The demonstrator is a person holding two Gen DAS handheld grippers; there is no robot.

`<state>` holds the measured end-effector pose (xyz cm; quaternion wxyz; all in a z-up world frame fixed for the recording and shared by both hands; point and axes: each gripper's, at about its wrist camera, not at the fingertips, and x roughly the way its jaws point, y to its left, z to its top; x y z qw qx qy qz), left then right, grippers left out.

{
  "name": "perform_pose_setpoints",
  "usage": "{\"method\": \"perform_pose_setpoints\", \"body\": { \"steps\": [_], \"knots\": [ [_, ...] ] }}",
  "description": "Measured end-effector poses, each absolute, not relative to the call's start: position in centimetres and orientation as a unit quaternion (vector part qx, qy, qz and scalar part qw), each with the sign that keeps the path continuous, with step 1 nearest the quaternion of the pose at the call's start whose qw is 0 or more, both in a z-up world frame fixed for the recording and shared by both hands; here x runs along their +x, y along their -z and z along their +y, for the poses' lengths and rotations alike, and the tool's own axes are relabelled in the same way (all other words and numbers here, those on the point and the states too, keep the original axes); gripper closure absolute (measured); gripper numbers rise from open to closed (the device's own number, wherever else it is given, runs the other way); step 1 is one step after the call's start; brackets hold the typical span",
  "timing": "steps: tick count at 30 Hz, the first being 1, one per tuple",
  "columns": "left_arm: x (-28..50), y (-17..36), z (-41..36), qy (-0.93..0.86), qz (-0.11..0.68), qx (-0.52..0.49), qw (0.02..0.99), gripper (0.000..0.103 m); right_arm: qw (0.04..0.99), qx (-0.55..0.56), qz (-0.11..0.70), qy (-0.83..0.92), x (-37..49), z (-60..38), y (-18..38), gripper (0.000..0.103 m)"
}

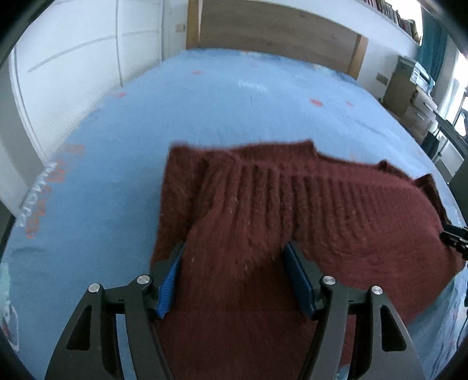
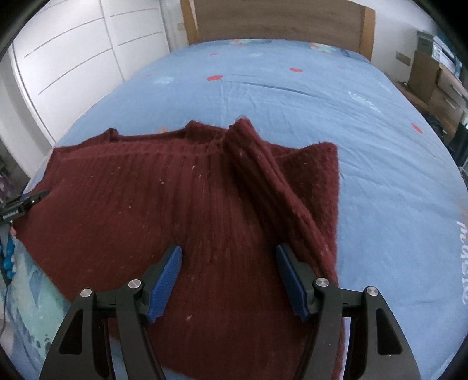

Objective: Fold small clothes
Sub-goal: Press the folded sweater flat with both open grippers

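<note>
A dark red ribbed sweater (image 1: 292,210) lies spread on a bed with a light blue sheet (image 1: 175,111), near the foot of the bed. In the left wrist view the left gripper (image 1: 235,254) points down over the sweater, its two blue pads standing apart with only the knit below them and nothing pinched between; the garment fills the view from 6 o'clock up to the middle and runs off toward 3 o'clock, where the black tip of the other tool shows at the edge. In the right wrist view the right gripper (image 2: 229,257) likewise hangs over the sweater with its pads spread wide and nothing clamped. A raised fold of the knit runs from 12 o'clock of that claw down toward its right finger. A wooden headboard (image 2: 278,20) stands at 12 o'clock, white wardrobe doors (image 2: 73,58) at 10 o'clock
</note>
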<state>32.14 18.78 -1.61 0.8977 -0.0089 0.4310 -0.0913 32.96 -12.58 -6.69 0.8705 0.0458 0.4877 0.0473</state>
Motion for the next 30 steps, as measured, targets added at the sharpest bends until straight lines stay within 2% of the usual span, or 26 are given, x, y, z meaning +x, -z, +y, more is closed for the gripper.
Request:
{"method": "perform_pose_setpoints", "body": {
  "steps": [5, 10, 14, 30],
  "knots": [
    [31.5, 0.7, 17.5, 0.091, 0.410, -0.002, 0.907, 0.042, 0.882, 0.026, 0.468, -0.055, 31.8, -10.9, 5.0, 0.035],
    [31.1, 3.1, 16.7, 0.079, 0.421, 0.015, 0.904, 0.042, 0.873, 0.023, 0.483, -0.054, 31.4, -9.8, 7.2, 0.034],
    [30.4, 4.3, 16.9, 0.061, 0.411, 0.002, 0.910, 0.031, 0.878, 0.058, 0.472, -0.048, 30.6, -10.5, 7.7, 0.034],
    [29.4, 4.5, 16.8, 0.038, 0.395, 0.002, 0.918, 0.026, 0.891, 0.050, 0.450, -0.020, 28.6, -9.9, 8.1, 0.034]
  ]
}}
